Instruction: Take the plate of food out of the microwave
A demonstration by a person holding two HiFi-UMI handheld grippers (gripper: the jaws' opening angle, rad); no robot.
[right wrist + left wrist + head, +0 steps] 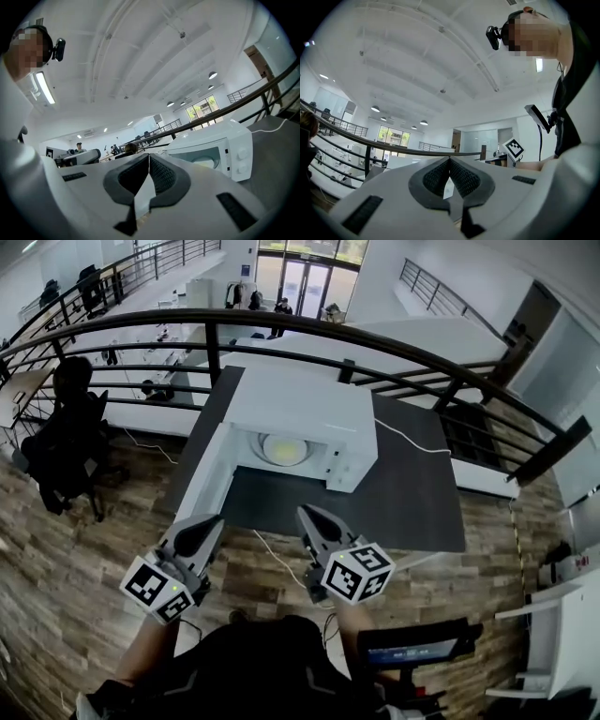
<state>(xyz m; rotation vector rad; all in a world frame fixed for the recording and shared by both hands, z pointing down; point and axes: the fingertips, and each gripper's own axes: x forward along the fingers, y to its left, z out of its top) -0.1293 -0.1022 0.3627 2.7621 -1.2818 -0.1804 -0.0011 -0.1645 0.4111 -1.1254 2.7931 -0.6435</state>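
Note:
A white microwave (298, 418) stands on a dark table (412, 493) with its door (201, 486) swung open to the left. A pale plate of food (284, 448) sits inside the cavity. Both grippers hover below the table's near edge, well short of the microwave. My left gripper (214, 524) is shut and empty, left of the open door's line. My right gripper (304, 514) is also shut and empty. In the left gripper view the left gripper (449, 161) points up at the ceiling. In the right gripper view the right gripper (149, 158) is tilted up, with the microwave (213, 151) to its right.
A black railing (394, 362) curves behind the table. A white cable (412, 442) runs across the table's right side, another (277, 559) hangs off the front edge. A person sits on a chair (66, 442) at left. White shelving (562, 634) stands at right.

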